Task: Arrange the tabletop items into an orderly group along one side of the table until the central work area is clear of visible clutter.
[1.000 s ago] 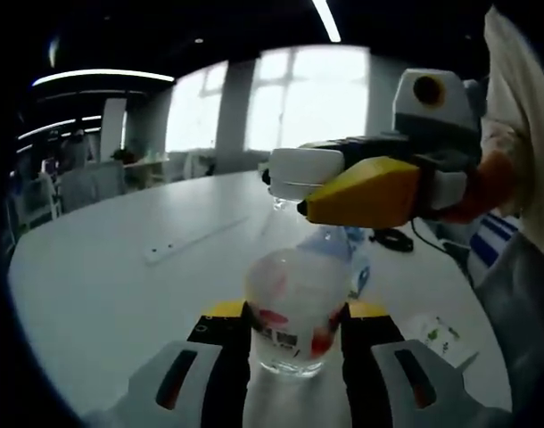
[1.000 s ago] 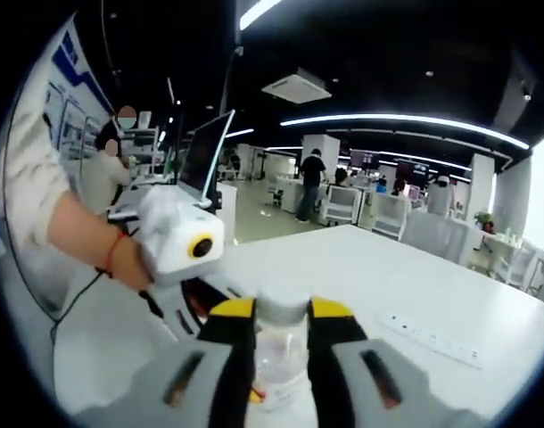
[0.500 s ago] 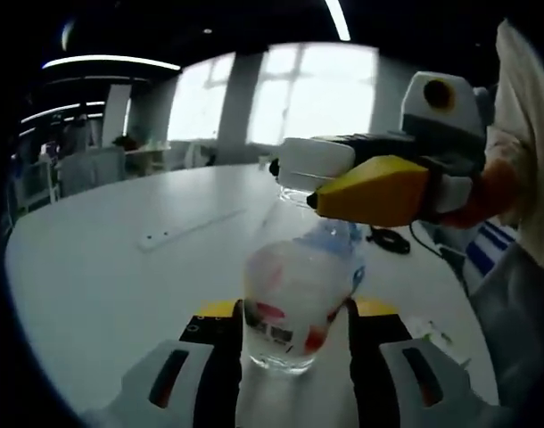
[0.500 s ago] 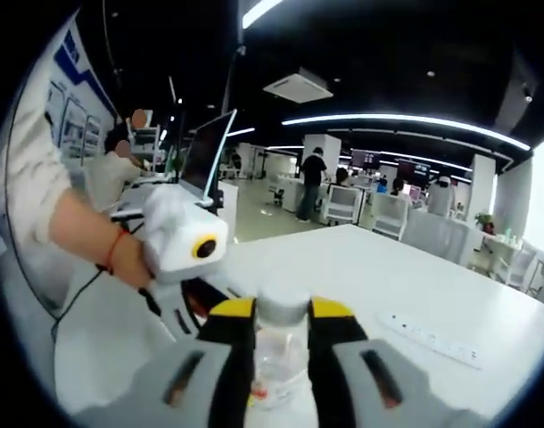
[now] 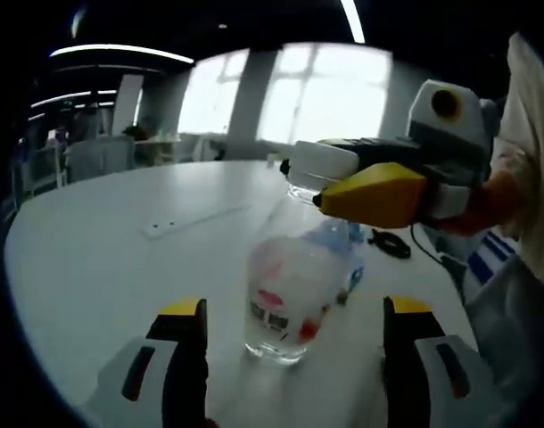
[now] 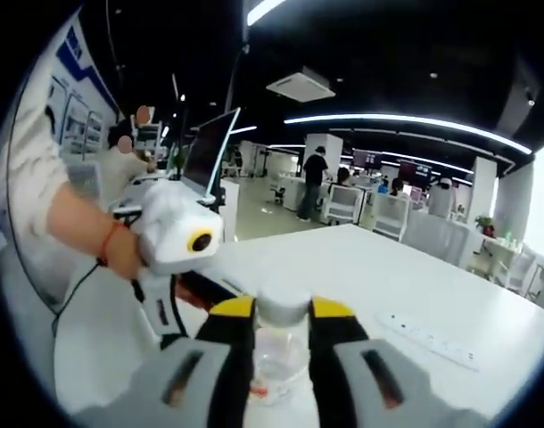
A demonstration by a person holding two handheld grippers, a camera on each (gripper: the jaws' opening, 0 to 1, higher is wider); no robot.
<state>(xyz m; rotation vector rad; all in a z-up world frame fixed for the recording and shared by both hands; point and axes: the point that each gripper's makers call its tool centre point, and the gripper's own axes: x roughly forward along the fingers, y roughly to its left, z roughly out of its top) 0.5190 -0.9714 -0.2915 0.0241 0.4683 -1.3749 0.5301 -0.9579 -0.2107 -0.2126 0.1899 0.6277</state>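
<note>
**Bottle on the table, right gripper on its cap, left jaws spread**

We see a clear plastic bottle with a red-and-white label standing on the white table, tilted a bit toward the camera's right in the left gripper view. Its base touches the tabletop. Its white cap sits at the top, and the right gripper comes in from the right of that view, yellow-tipped, clamped on the cap and neck.

In the right gripper view the same cap sits between the right gripper's two yellow-tipped jaws, both pressed against it, with the clear bottle body below them.

The left gripper has its jaws spread wide, one on each side of the bottle, both apart from it with table showing in the gaps. In the right gripper view we see the left gripper at left, held by a hand with a red band at the wrist; from there we cannot tell its jaw gap.

Farther out on the table lie a white power strip well apart from the bottle, and a black cable near the far right edge. A monitor stands behind the table, with people in the office beyond.
</note>
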